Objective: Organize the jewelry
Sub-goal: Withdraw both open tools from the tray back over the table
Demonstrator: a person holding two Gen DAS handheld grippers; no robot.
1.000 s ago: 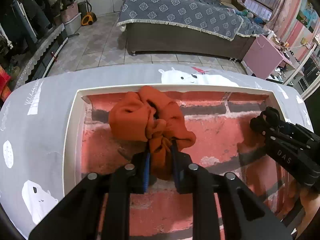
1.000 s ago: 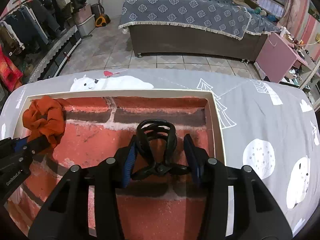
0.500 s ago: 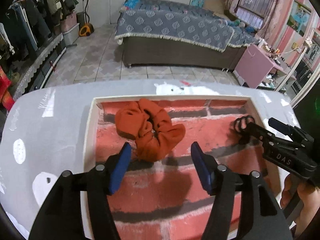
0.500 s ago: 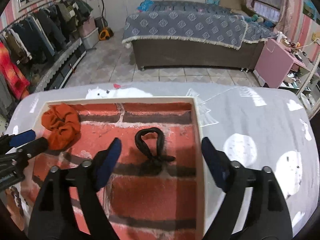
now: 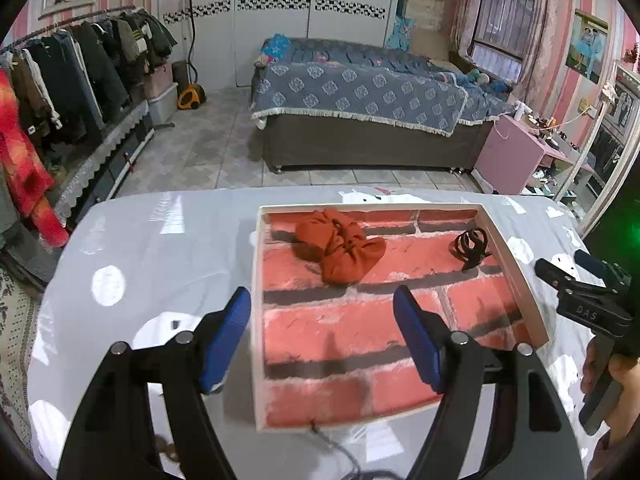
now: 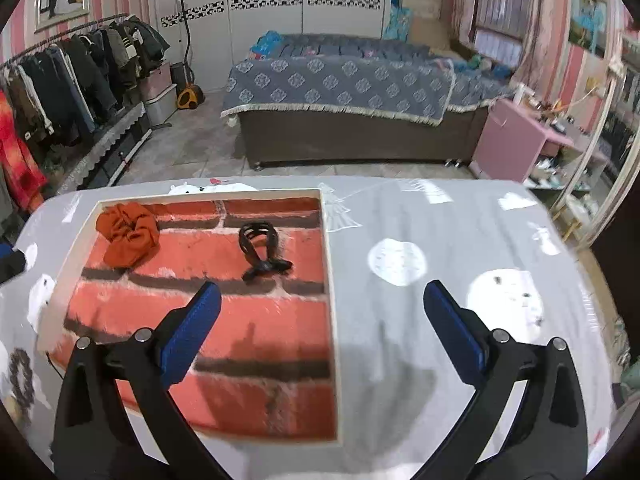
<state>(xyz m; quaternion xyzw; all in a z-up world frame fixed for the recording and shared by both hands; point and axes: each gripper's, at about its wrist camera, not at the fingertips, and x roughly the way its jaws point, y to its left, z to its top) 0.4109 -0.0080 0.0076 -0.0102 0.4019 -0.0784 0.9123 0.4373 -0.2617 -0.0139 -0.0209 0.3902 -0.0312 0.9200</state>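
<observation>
An orange scrunchie (image 5: 340, 246) lies in the far left of a shallow white-rimmed tray (image 5: 256, 320) with a red brick-pattern floor; it also shows in the right wrist view (image 6: 128, 234). A black hair claw clip (image 5: 472, 246) lies at the tray's far right, also seen in the right wrist view (image 6: 260, 250). My left gripper (image 5: 324, 340) is open and empty, pulled back over the tray's near left edge. My right gripper (image 6: 322, 332) is open and empty, above the tray's right rim (image 6: 330, 300); it shows from outside in the left wrist view (image 5: 580, 280).
The tray sits on a table with a grey cloth (image 6: 440, 240) printed with white bears and trees. A dark beaded ring (image 6: 20, 376) lies on the cloth left of the tray. A thin cord (image 5: 336, 446) lies at the table's near edge. A bed (image 6: 340, 100) stands beyond.
Both grippers opened, releasing the scrunchie and the claw clip in the tray, then pulled back and up. Both items stay where they were set.
</observation>
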